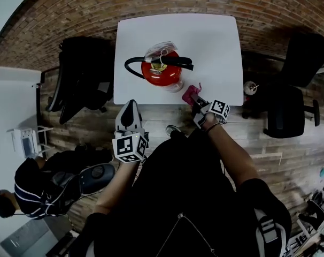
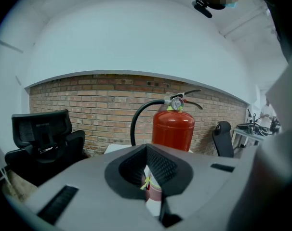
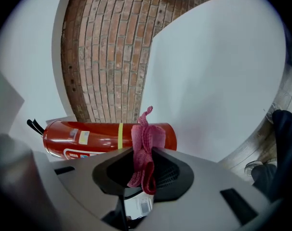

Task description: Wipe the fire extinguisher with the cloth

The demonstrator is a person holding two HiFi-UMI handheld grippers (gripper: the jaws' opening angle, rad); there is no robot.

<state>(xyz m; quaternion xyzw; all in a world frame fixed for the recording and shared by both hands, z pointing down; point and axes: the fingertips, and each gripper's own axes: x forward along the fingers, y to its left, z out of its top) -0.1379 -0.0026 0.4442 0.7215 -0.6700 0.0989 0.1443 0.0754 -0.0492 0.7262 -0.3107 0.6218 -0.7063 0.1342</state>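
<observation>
Right hand-held gripper [image 3: 142, 153] clamps cloth [image 3: 148, 136]; fire extinguisher [image 3: 88, 136] near.

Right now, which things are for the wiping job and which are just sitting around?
For the job: red metal fire extinguisher; pink woven cloth, pinched in the right gripper; white rectangular table holding the extinguisher.
Just sitting around: black office chair at left; black office chair at right; left gripper, shut and empty.

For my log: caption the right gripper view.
Right gripper clamps the pink cloth, red fire extinguisher beyond it on the white table.
</observation>
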